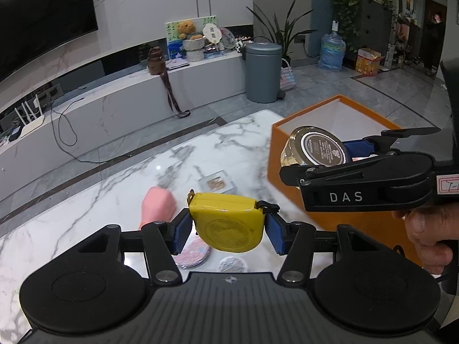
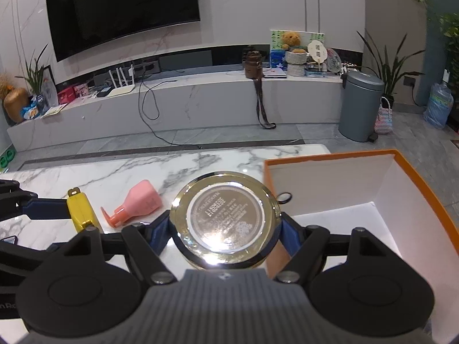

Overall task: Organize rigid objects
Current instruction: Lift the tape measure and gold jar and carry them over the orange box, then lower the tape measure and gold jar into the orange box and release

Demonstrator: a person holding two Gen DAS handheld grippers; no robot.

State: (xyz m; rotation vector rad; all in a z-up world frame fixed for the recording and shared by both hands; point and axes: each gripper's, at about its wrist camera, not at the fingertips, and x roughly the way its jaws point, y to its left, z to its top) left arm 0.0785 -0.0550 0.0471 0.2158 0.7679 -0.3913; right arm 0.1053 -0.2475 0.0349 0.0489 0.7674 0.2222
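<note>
My left gripper (image 1: 228,233) is shut on a yellow tape measure (image 1: 228,223), held above the marble table (image 1: 114,189). In the right wrist view the tape measure (image 2: 81,210) shows at the far left between blue pads. My right gripper (image 2: 225,229) is shut on a round glass jar (image 2: 225,219), its labelled bottom facing the camera. The left wrist view shows that jar (image 1: 314,146) at the near left edge of the open orange box (image 1: 338,114). The orange box (image 2: 387,189) has a white inside. A pink bottle (image 2: 136,202) lies on its side on the table.
A small clear flat case (image 1: 218,183) and two round discs (image 1: 192,253) lie on the table under my left gripper. A person's hand (image 1: 427,238) holds the right gripper's handle. Beyond the table are a grey bin (image 2: 360,106) and a low TV bench (image 2: 200,100).
</note>
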